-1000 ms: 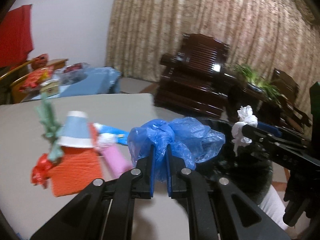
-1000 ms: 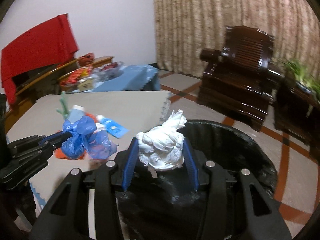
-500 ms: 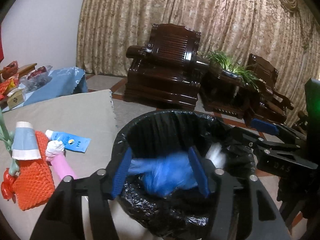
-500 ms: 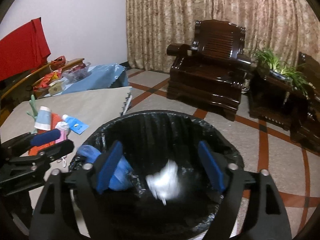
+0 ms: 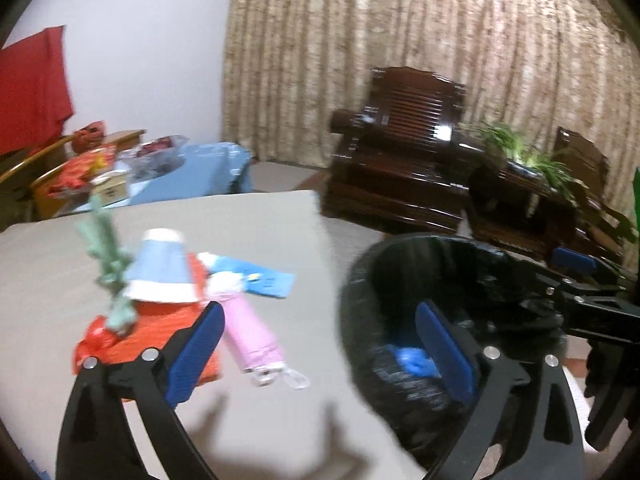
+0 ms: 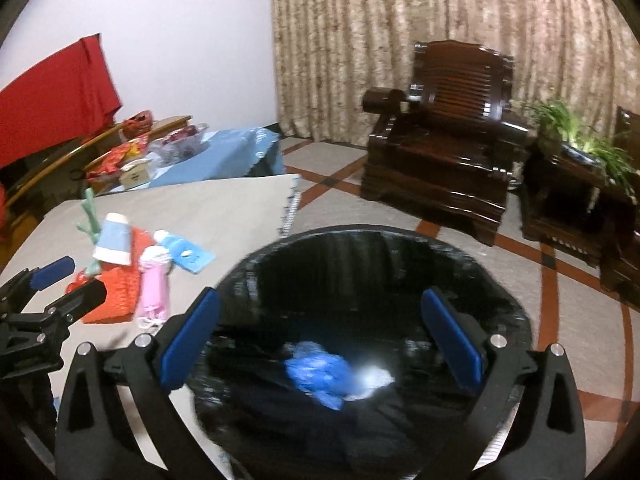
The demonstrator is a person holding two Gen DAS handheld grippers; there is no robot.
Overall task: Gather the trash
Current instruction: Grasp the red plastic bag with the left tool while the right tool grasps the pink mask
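Note:
A black-lined trash bin (image 6: 516, 312) stands beside the grey table; it also shows in the left wrist view (image 5: 360, 280). Inside it lie a blue plastic bag (image 6: 320, 376) and a white paper wad (image 6: 374, 380). My right gripper (image 6: 320, 344) is open and empty above the bin. My left gripper (image 5: 320, 348) is open and empty over the table edge, left of the bin. On the table lie a pink tube (image 5: 250, 332), a blue sachet (image 5: 260, 280), a paper cup (image 5: 160, 268), an orange mesh piece (image 5: 160, 332) and a green stem (image 5: 106, 256).
The grey table (image 5: 240, 220) ends at the bin. A dark wooden armchair (image 6: 452, 152) and a side table with a plant (image 6: 580, 168) stand behind. A blue-covered table with clutter (image 6: 200, 156) is at the back left. Red cloth (image 6: 52, 92) hangs on the left.
Both grippers opened and dropped the blue bag and white wad into the bin. The left gripper has since swung left toward the table trash.

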